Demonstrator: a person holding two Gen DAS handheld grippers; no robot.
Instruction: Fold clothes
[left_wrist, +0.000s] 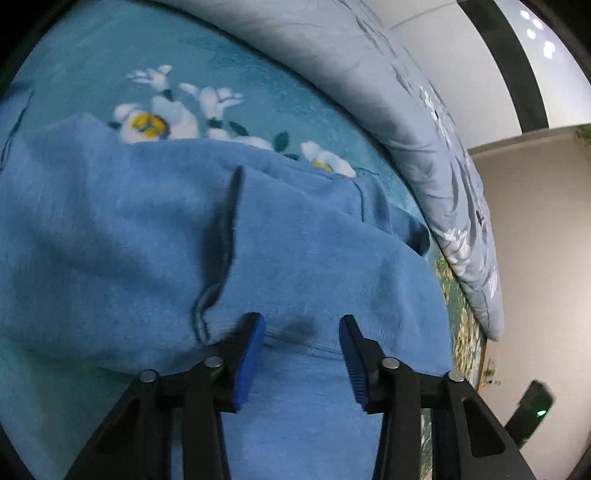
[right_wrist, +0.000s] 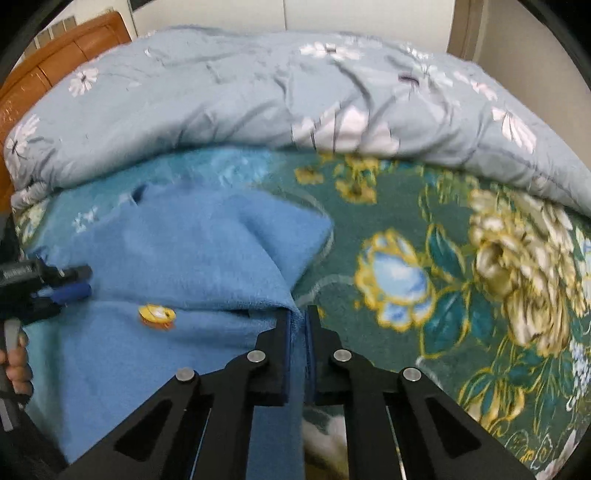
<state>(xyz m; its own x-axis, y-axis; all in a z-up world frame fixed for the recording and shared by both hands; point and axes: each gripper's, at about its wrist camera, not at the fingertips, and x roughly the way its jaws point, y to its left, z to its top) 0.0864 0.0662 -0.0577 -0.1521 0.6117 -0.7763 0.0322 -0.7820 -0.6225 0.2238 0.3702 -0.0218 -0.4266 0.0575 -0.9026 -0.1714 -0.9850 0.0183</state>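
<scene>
My right tongs (right_wrist: 298, 314) are pressed together on the right edge of the blue garment (right_wrist: 177, 266), pinching a fold of fleece. My left tongs (left_wrist: 302, 325) stand spread above the same garment, nothing between the pads, with my hand (right_wrist: 16, 365) on their grip. The garment lies rumpled on the floral blanket (right_wrist: 424, 258) of the bed, a yellow badge (right_wrist: 157, 314) showing on it. A grey-blue quilt (right_wrist: 258, 92) is heaped along the far side.

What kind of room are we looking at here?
Most likely a bedroom: a bunched floral quilt lies on a flowered blanket covering a bed, with a brown headboard behind and a blue garment spread out.
</scene>
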